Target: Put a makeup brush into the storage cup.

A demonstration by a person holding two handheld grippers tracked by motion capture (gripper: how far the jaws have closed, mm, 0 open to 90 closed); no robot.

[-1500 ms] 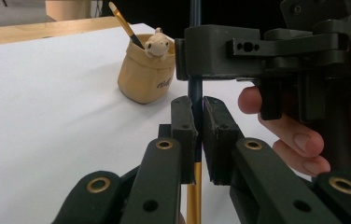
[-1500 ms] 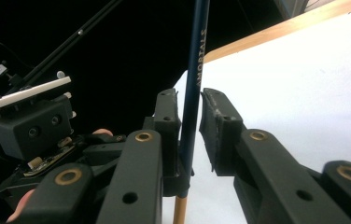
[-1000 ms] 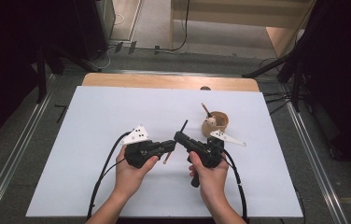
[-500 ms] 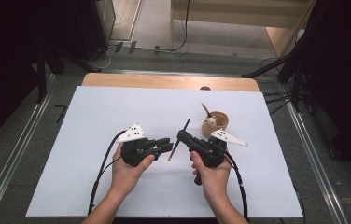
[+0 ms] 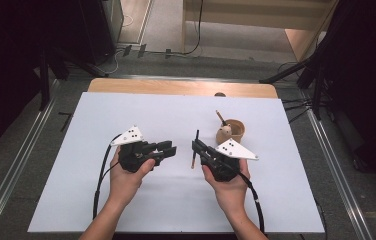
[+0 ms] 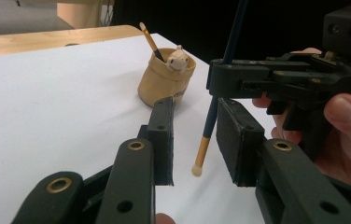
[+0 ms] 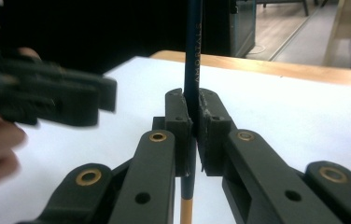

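Right gripper (image 5: 196, 145) jaws clamped on a dark blue pencil (image 7: 193, 56), held roughly upright, its orange-banded end below the jaws, above the table (image 5: 126, 210) near the middle. Left gripper (image 5: 172, 148) jaws apart, just been opening; nothing between them, pencil just beyond their tips. Tan pencil pot (image 5: 232, 131) stands toward the far right.

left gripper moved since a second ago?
Yes. The left gripper has pulled left, away from the pencil and cup; its jaws have just been opening, off the pencil.
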